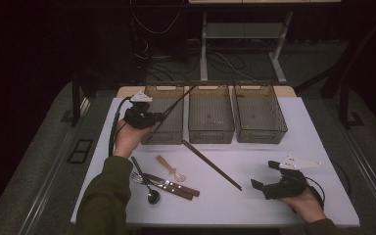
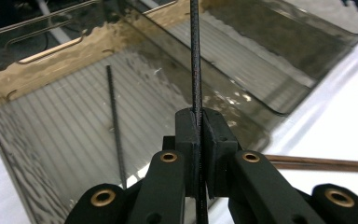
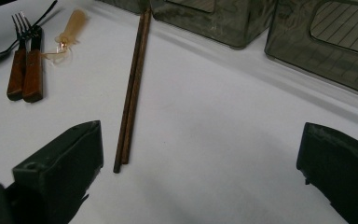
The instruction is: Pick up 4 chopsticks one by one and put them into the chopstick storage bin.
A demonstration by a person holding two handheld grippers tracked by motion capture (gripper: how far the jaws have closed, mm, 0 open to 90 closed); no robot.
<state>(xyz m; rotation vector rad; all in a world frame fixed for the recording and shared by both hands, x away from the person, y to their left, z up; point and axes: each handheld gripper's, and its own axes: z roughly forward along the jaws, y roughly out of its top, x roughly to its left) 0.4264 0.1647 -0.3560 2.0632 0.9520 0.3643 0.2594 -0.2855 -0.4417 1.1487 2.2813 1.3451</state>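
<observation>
My left gripper (image 1: pixel 154 119) hovers at the front left corner of the left clear bin (image 1: pixel 152 136), shut on a thin black chopstick (image 1: pixel 178 101) that slants up and right over the bin. In the left gripper view the jaws (image 2: pixel 199 117) pinch that chopstick (image 2: pixel 195 65) upright, and a second black chopstick (image 2: pixel 116 125) lies on the ribbed bin floor (image 2: pixel 65 140). A pair of brown chopsticks (image 1: pixel 211 165) lies diagonally on the white table. My right gripper (image 1: pixel 263 175) rests at the front right, open, with nothing between its jaws (image 3: pixel 200 140); the brown chopsticks (image 3: pixel 133 88) lie ahead of it.
Two more clear bins, middle (image 1: pixel 210 133) and right (image 1: pixel 262 134), stand in a row behind the table's centre. At the front left lie wooden-handled cutlery (image 1: pixel 172 186), a dark spoon (image 1: pixel 148 188) and a small tan spoon (image 1: pixel 169 167). The table (image 1: pixel 274 152) ends close behind the bins.
</observation>
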